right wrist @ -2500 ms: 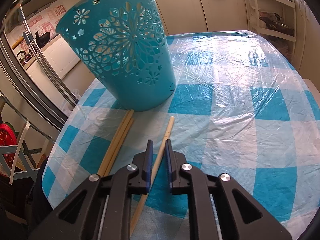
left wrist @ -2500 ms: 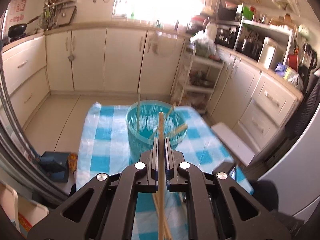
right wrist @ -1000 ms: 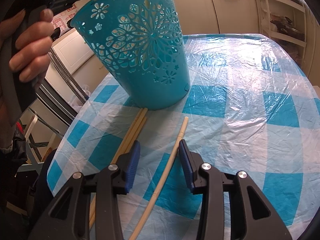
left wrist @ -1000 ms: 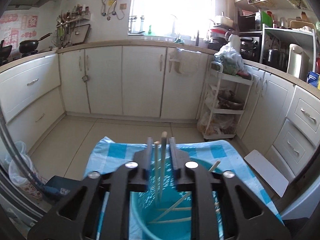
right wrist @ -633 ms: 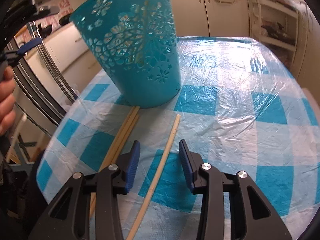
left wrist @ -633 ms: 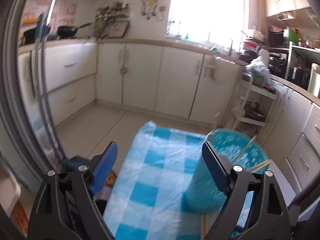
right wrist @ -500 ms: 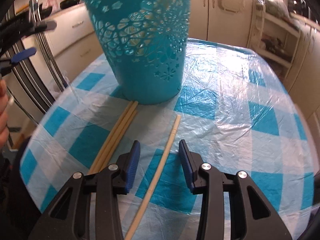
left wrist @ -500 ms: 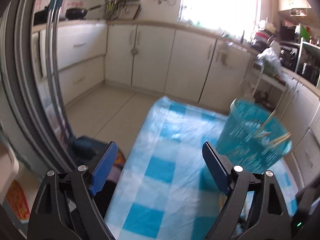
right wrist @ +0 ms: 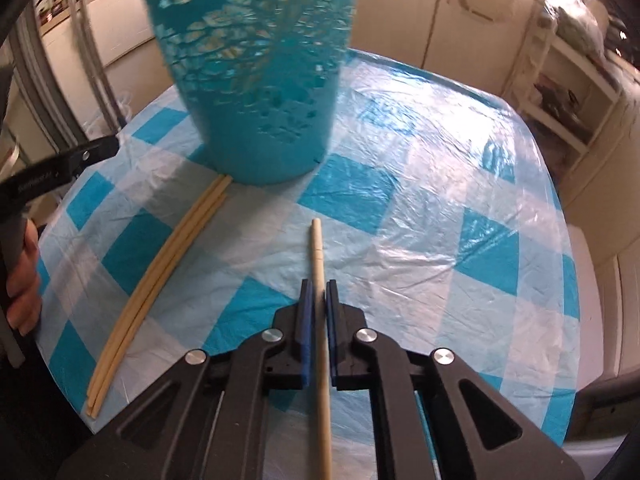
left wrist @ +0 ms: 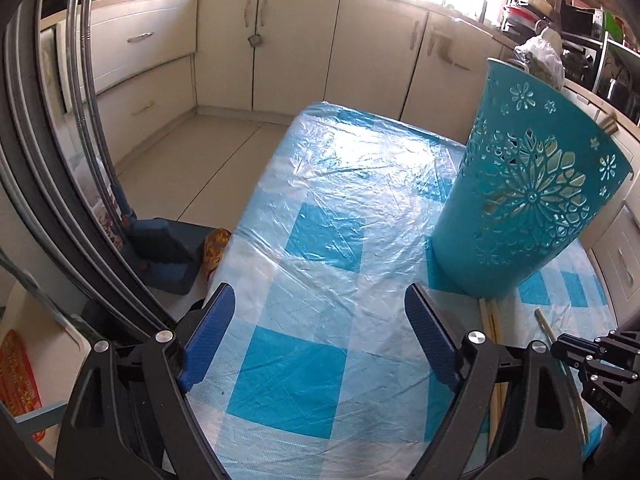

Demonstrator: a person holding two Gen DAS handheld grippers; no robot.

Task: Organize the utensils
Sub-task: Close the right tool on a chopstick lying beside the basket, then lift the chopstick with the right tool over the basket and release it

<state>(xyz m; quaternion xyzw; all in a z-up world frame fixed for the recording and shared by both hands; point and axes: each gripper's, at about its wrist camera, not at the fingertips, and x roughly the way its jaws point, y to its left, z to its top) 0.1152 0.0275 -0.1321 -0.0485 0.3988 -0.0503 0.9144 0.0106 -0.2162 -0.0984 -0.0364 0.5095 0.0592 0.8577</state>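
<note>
The right gripper (right wrist: 316, 300) was seen with its blue-padded jaws drawn in against a single pale chopstick (right wrist: 317, 248), which ran straight forward between the pads and lay out over the checked tablecloth (right wrist: 420, 240). Whether the stick's far end was touching the cloth or held just clear of it could not be told. The left gripper (left wrist: 316, 332) was held with its jaws spread wide and nothing between them, above the near left part of the same blue-and-white cloth (left wrist: 320, 240). A teal openwork basket (left wrist: 528, 200) was found standing on the table to the right of the left gripper; in the right wrist view the basket (right wrist: 256, 72) was blurred and sat ahead and slightly left of the held stick. A bundle of chopsticks (right wrist: 160, 280) was noted lying on the cloth, its far end touching the basket's base and its near end toward the table edge, well left of the held one. In the left wrist view only short lengths of that bundle (left wrist: 490, 316) and the single stick (left wrist: 545, 320) were visible beneath the basket. The person's left hand (right wrist: 22, 280) was glimpsed at the left border of the right wrist view. Cream cabinets (left wrist: 260, 40) were recorded beyond the table.
</note>
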